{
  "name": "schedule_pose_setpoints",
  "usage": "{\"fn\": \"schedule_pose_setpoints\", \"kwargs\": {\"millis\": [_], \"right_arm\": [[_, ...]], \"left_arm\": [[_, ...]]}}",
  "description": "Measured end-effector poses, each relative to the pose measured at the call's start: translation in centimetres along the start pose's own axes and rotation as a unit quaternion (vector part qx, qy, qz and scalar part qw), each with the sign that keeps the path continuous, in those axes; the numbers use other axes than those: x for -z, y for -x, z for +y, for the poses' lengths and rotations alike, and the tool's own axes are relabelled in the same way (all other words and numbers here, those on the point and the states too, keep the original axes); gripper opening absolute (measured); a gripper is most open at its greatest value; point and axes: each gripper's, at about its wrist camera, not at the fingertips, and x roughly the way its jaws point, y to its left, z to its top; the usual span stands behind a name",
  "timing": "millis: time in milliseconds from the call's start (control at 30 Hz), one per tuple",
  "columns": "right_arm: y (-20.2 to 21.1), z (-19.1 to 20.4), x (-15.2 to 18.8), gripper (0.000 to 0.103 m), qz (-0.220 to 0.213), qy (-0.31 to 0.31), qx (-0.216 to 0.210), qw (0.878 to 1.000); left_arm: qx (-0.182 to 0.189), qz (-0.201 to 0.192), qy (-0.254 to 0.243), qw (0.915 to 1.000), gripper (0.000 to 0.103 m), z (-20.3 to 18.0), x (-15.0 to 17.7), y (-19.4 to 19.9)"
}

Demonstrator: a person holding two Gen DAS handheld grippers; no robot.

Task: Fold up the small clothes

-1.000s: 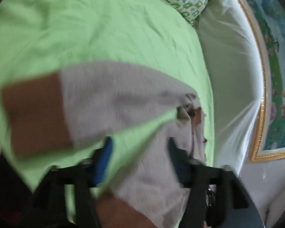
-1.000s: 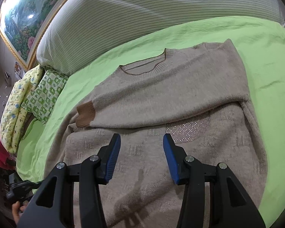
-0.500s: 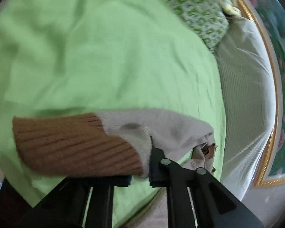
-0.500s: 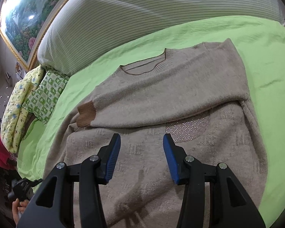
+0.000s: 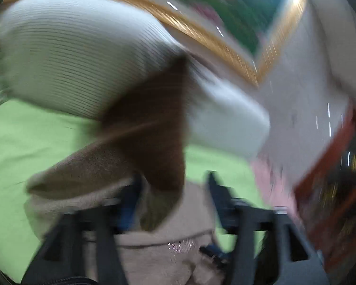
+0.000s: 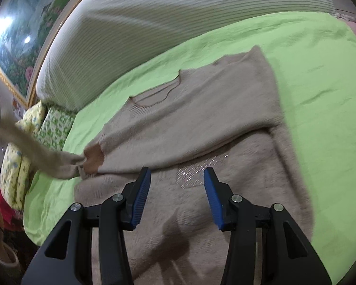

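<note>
Beige sweater (image 6: 201, 130) lies on the green sheet (image 6: 320, 71). The left gripper (image 5: 173, 194) is opening, brown cuff (image 5: 154, 123) between its fingers. The right gripper (image 6: 177, 190) hangs apart, empty.

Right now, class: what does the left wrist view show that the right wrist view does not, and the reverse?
Only the left view: the brown cuff up close between the opening left gripper, blurred. Only the right view: the neckline, the folded sleeve's cuff, patterned pillows, and the open, empty right gripper. Both: the beige sweater, green sheet, striped headboard, gold-framed painting.
</note>
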Motion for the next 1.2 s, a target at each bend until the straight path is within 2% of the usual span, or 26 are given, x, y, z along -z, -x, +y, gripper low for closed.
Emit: {"fn": "schedule_pose_setpoints", "kwargs": {"millis": [33, 100, 167, 233, 267, 333, 400, 467, 533, 600, 700, 767, 833, 867, 900, 967, 1033, 1100, 1167, 1200], "right_arm": [[0.2, -0.5, -0.2, 0.048, -0.004, -0.005, 0.006, 1.0], [0.8, -1.7, -0.8, 0.048, -0.011, -0.015, 0.02, 1.0], [1.3, -2.7, -1.2, 0.048, -0.015, -0.02, 0.028, 0.999], [1.4, -3.3, -1.7, 0.048, -0.016, -0.012, 0.035, 0.999], [1.2, -3.4, -2.0, 0.048, -0.015, -0.007, 0.038, 0.999], [0.4, -3.4, -2.7, 0.048, -0.008, -0.001, 0.035, 0.999], [-0.7, -2.9, -3.7, 0.048, -0.008, 0.006, 0.033, 0.999], [-2.1, -2.4, -4.7, 0.048, -0.008, 0.016, 0.029, 0.999], [-3.7, -1.8, -5.8, 0.048, -0.005, 0.026, 0.029, 0.999], [-5.6, -1.3, -6.9, 0.048, 0.009, 0.036, 0.051, 0.998], [-8.5, -1.7, -8.2, 0.048, 0.033, 0.039, 0.077, 0.996], [-10.5, -2.0, -8.8, 0.048, 0.045, 0.04, 0.11, 0.992], [-11.9, -1.6, -9.2, 0.044, 0.059, 0.044, 0.087, 0.994], [-12.3, -1.0, -9.3, 0.024, 0.063, 0.055, 0.083, 0.993], [-12.5, -0.1, -9.5, 0.01, 0.067, 0.071, 0.078, 0.992], [-11.8, 1.7, -10.0, 0.008, 0.052, 0.097, 0.067, 0.992], [-10.0, 3.9, -11.5, 0.008, 0.021, 0.118, 0.052, 0.991], [-6.3, 5.7, -14.1, 0.008, -0.031, 0.119, 0.025, 0.992], [-2.0, 6.4, -16.2, 0.008, -0.086, 0.115, 0.007, 0.99], [0.6, 6.3, -16.8, 0.008, -0.116, 0.118, 0.006, 0.986]], "left_arm": [[-0.007, 0.031, -0.027, 0.9991, 0.065, -1.3, 1.3, -2.6], [-0.016, 0.085, -0.051, 0.995, 0.063, -1.8, 4.4, -5.8], [-0.028, 0.117, -0.032, 0.9923, 0.059, 0.5, 7.4, -6.7], [-0.042, 0.13, -0.003, 0.9906, 0.06, 3.9, 9.5, -5.7], [-0.061, 0.132, -0.001, 0.9894, 0.06, 5.6, 10.2, -4.8], [-0.121, 0.125, -0.002, 0.9848, 0.062, 8.9, 10.9, -3.1], [-0.161, 0.121, -0.002, 0.9795, 0.063, 12.0, 11.8, -1.2], [-0.206, 0.123, 0.002, 0.9706, 0.063, 15.3, 11.5, -0.8], [-0.22, 0.14, 0.003, 0.9655, 0.063, 18.5, 10.6, -1.7], [-0.226, 0.165, 0.001, 0.96, 0.063, 19.8, 11.0, -3.2], [-0.238, 0.18, -0.002, 0.9543, 0.063, 21.2, 11.9, -5.7], [-0.251, 0.177, 0.01, 0.9517, 0.063, 22.3, 12.1, -6.7], [-0.267, 0.162, 0.033, 0.9494, 0.061, 23.3, 11.5, -6.8], [-0.271, 0.156, 0.043, 0.9488, 0.059, 23.6, 11.1, -7.1], [-0.28, 0.149, 0.054, 0.947, 0.053, 24.1, 10.8, -7.2], [-0.288, 0.14, 0.074, 0.9443, 0.051, 24.4, 9.5, -7.1], [-0.294, 0.131, 0.092, 0.9424, 0.044, 24.8, 8.5, -6.9], [-0.293, 0.104, 0.112, 0.9438, 0.043, 24.6, 7.2, -5.7], [-0.297, 0.055, 0.111, 0.947, 0.047, 23.6, 5.9, -3.6], [-0.296, 0.036, 0.099, 0.9492, 0.055, 23.0, 5.6, -3.0]]}}
